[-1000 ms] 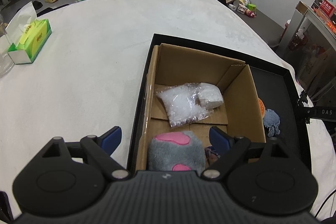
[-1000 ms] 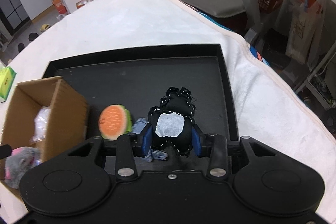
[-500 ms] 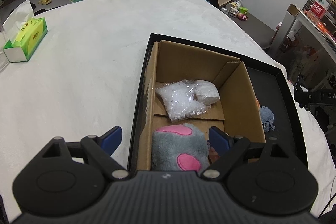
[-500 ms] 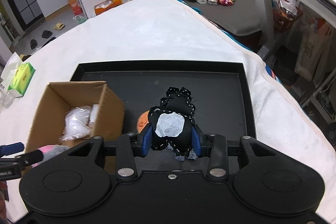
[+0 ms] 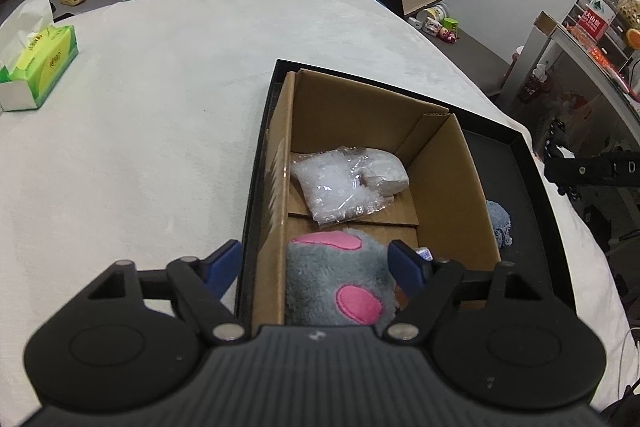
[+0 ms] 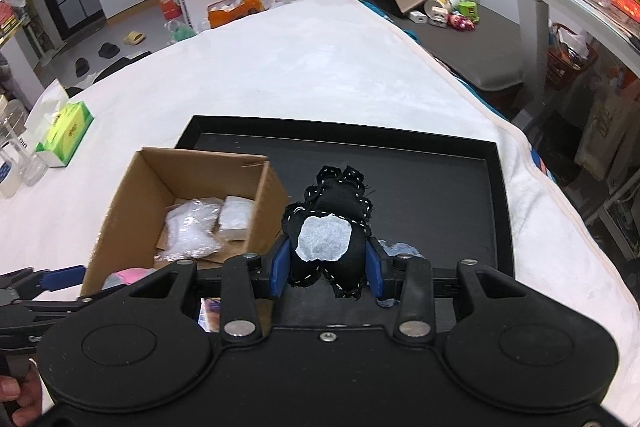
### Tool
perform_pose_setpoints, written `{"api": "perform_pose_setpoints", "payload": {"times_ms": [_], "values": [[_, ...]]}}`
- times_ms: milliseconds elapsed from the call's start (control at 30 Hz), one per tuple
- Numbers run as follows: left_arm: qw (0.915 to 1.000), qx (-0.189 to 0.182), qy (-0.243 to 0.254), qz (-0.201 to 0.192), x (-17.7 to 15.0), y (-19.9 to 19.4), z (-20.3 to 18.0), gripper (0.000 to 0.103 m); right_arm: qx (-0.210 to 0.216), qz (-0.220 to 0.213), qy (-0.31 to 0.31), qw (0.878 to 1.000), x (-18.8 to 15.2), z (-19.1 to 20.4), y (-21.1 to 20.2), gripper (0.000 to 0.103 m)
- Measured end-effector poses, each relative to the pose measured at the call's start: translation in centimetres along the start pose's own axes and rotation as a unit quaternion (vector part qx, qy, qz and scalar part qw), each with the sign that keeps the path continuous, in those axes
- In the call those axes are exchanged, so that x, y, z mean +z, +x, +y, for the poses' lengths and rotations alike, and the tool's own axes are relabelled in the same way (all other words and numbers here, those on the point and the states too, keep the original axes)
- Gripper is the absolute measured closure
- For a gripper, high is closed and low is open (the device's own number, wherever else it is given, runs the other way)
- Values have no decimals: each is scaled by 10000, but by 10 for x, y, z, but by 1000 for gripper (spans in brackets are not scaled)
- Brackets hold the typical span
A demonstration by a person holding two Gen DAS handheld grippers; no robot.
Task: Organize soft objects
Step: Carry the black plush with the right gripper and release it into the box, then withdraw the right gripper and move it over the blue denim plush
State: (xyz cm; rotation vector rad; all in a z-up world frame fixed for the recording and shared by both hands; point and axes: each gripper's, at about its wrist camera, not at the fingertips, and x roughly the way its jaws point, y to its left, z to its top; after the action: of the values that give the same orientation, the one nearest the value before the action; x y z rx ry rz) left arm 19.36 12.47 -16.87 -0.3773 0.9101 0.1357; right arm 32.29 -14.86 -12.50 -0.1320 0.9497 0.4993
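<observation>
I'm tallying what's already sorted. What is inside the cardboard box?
Inside the cardboard box: a clear plastic bag, a white packet and a grey-pink plush. What lies under the plush is hidden.

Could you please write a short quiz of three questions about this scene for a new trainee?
1. True or false: the right gripper holds the black soft toy.
2. The cardboard box stands in: A) the black tray B) a sink C) a basket.
3. Fill in: the grey plush with ____ patches lies in the box, between the left gripper's fingers.

Key: 1 true; 2 A; 3 pink.
</observation>
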Motion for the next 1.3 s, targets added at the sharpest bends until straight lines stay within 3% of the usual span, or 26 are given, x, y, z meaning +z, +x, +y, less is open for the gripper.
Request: {"api": "perform_pose_setpoints", "payload": {"times_ms": [100, 200, 933, 1100, 1300], "values": [[9998, -131, -116, 31, -2, 3, 4, 41, 50, -21, -90, 9999, 2, 11, -2, 64], [9997, -161, -151, -57, -3, 3, 7, 46, 115, -29, -189, 9998, 3, 23, -2, 64], [9984, -394, -389, -135, -5, -2, 22, 57, 293, 95, -591, 9978, 7, 83, 9, 64], [9982, -409, -420, -125, -6, -2, 24, 58, 284, 28, -662, 9974, 10, 93, 11, 50], [9981, -410, -437, -120, -6, -3, 24, 62, 148, 100, -574, 9982, 6, 86, 12, 41]]}}
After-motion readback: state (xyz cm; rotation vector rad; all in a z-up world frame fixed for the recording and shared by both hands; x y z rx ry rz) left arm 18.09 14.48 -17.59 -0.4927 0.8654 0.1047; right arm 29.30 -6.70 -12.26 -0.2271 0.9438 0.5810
